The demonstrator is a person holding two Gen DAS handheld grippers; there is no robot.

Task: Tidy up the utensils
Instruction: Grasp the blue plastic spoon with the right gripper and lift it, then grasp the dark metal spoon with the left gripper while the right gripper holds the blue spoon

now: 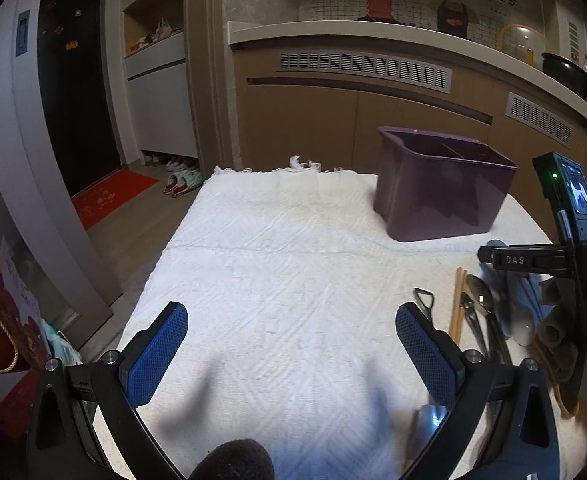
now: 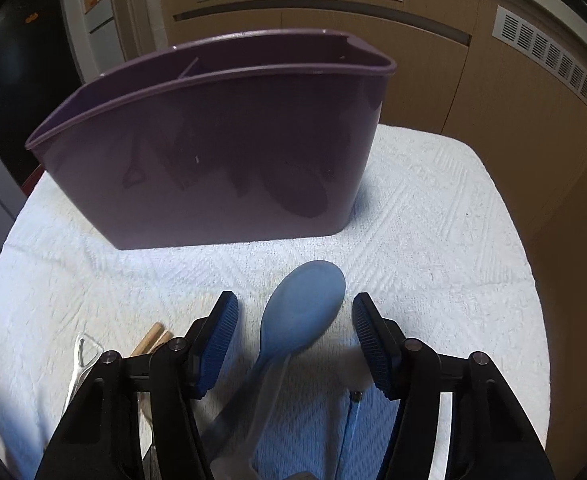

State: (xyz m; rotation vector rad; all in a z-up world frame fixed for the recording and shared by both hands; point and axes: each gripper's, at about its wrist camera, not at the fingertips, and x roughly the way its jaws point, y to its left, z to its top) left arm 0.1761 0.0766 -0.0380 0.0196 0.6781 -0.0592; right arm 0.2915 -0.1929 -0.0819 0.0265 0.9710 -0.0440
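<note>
Between the jaws of the right gripper (image 2: 295, 340) lies a blue spoon (image 2: 303, 308), bowl forward and handle running back under the tool. The jaws stand apart, one on each side of the bowl, not touching it. Ahead of them the purple caddy (image 2: 221, 148) sits on the white cloth (image 2: 433, 216), its divider visible near the far rim; nothing can be seen inside it from this angle.

The step in hand looks like picking up the spoon. To do it well, I would take it at the neck or handle, not across the wide bowl, so it does not pivot or squirt out when the jaws come together. That means drawing back a little or lowering until the pads bracket the narrow part, then pressing down lightly, since the soft cloth may give.

Left of the right jaws lie chopsticks (image 2: 151, 338) and a metal utensil (image 2: 81, 354); keep the left pad off them while closing.

The left gripper (image 1: 291, 344) hangs over bare cloth with jaws wide apart and empty; metal spoons (image 1: 479, 304) lie beyond its right jaw.
</note>
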